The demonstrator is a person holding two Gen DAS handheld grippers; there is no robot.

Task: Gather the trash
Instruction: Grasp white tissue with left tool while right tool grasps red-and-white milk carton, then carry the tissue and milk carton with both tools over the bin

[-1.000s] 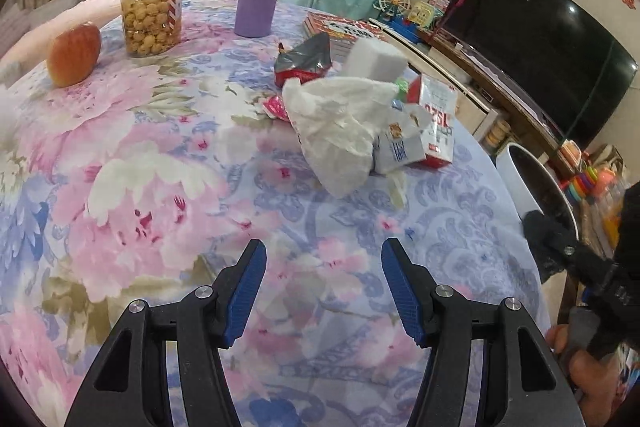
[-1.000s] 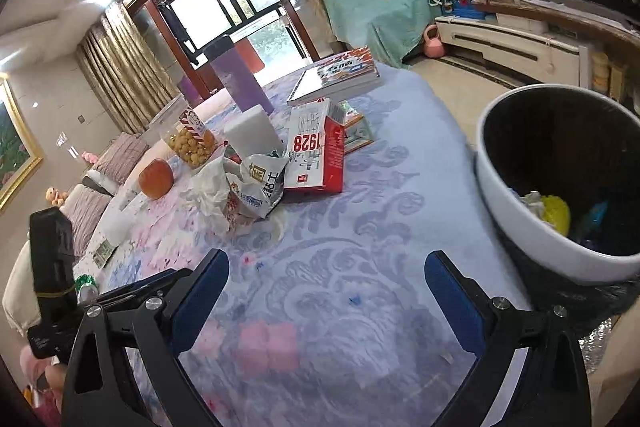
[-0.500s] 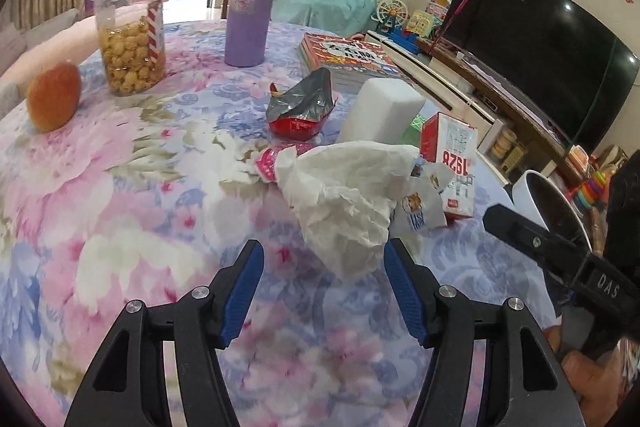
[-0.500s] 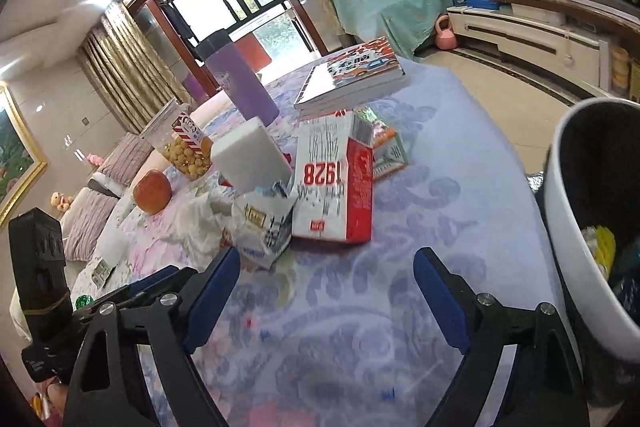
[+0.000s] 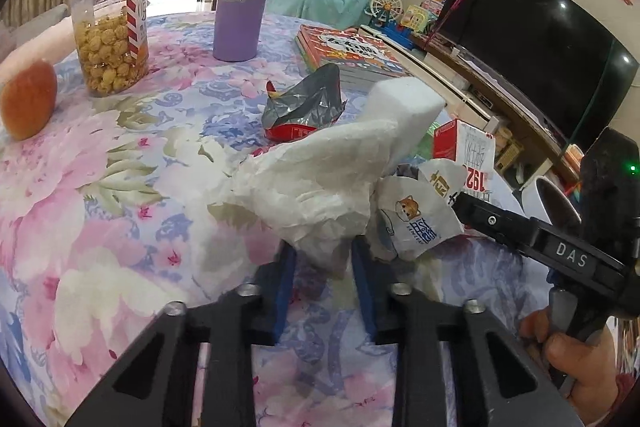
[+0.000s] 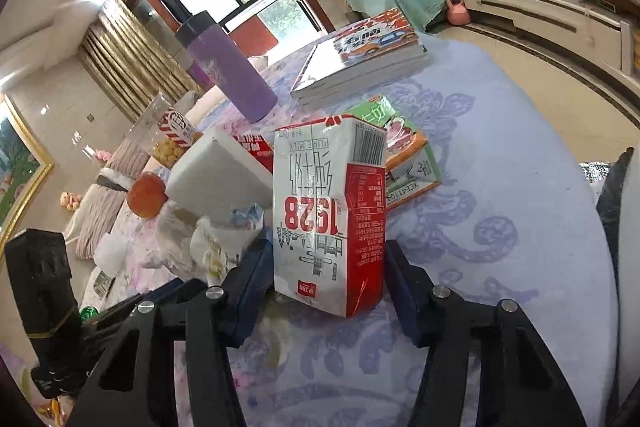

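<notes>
- The table (image 5: 100, 195) holds a trash pile near its right edge, close to a bin that is barely visible.
- The right gripper (image 6: 326, 267) is closing round the milk carton (image 6: 328, 211); contact looks imminent, not certain.
- The left gripper (image 5: 324, 263) is closing on the crumpled tissue (image 5: 316, 183), pinching its near tip.

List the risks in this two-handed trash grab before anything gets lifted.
1. The left gripper is closing on only the lower tip of the crumpled tissue; it may tear or slip free.
2. The tissue drapes against the printed wrapper and the white foam block, so lifting may drag them along.
3. The right gripper is closing around the milk carton near its bottom end; it may tilt, and any leftover milk could spill.
</notes>
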